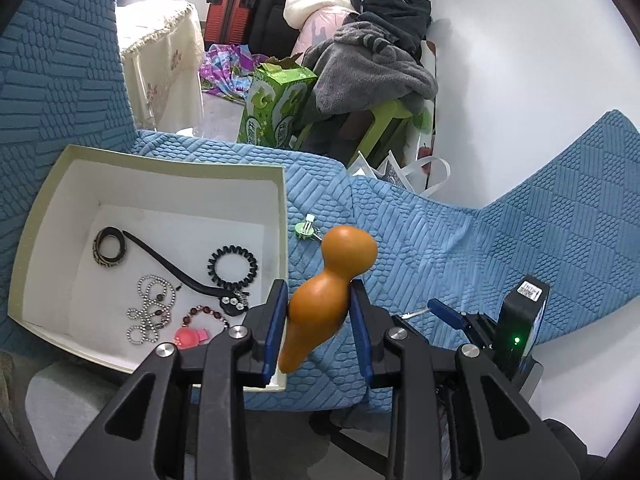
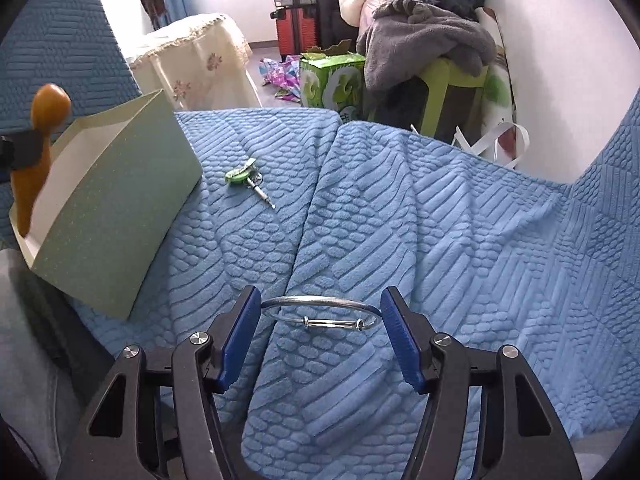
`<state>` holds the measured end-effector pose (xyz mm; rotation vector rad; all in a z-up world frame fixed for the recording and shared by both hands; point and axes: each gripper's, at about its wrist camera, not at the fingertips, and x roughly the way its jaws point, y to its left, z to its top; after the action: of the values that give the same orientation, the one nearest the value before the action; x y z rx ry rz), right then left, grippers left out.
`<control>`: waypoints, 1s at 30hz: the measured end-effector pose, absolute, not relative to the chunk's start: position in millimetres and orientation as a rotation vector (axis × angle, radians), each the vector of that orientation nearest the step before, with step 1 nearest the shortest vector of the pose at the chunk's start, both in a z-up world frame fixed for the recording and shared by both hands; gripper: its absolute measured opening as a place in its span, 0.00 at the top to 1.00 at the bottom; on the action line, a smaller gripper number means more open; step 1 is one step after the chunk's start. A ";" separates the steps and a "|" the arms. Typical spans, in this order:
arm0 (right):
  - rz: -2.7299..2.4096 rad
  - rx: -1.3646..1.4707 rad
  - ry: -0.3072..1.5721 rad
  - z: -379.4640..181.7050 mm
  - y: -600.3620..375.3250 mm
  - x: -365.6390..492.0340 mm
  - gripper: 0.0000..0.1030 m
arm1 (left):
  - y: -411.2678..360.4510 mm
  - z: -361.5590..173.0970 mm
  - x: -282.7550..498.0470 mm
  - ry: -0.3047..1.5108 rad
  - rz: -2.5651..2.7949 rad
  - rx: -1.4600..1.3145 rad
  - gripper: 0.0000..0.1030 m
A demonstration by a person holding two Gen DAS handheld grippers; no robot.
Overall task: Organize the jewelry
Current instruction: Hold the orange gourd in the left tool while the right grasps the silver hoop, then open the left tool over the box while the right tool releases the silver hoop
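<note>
An orange gourd is clamped in the left gripper beside an open box of jewelry on a blue quilted sofa cover. A silver bangle is spanned by the right gripper, apparently gripped. Clothes are piled behind.

The left gripper points down at a slant near the front right corner of the box. Its two blue pads squeeze the fat lower part of an orange gourd. The right gripper also tips down. Its jaws stand wide, with a silver bangle between the pads.
</note>
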<state>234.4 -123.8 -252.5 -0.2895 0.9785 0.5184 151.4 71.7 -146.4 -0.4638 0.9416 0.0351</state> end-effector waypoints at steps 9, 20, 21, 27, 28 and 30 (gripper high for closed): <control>0.517 -0.269 0.945 -207.7 -111.7 229.2 0.42 | 99.6 -126.9 143.9 0.920 0.085 -0.462 0.69; 0.614 -0.214 0.805 -96.2 -46.5 204.5 0.42 | 147.6 -79.0 130.3 0.844 0.120 -0.428 0.69; 0.626 -0.209 0.803 -92.5 -40.3 202.1 0.42 | 151.2 -78.3 129.6 0.843 0.125 -0.424 0.69; 0.708 -0.220 0.822 -97.6 6.6 183.5 0.42 | 172.8 -98.0 125.4 0.858 0.125 -0.426 0.69; 0.717 -0.226 0.830 -103.7 12.4 181.6 0.42 | 174.6 -104.5 125.2 0.874 0.129 -0.415 0.69; 0.724 -0.243 0.847 -116.7 22.6 177.8 0.42 | 179.5 -116.1 124.4 0.896 0.132 -0.410 0.69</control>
<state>177.8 22.6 -116.7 -0.2427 0.8471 0.7244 124.5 179.5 -116.1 -0.4103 0.8964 0.1324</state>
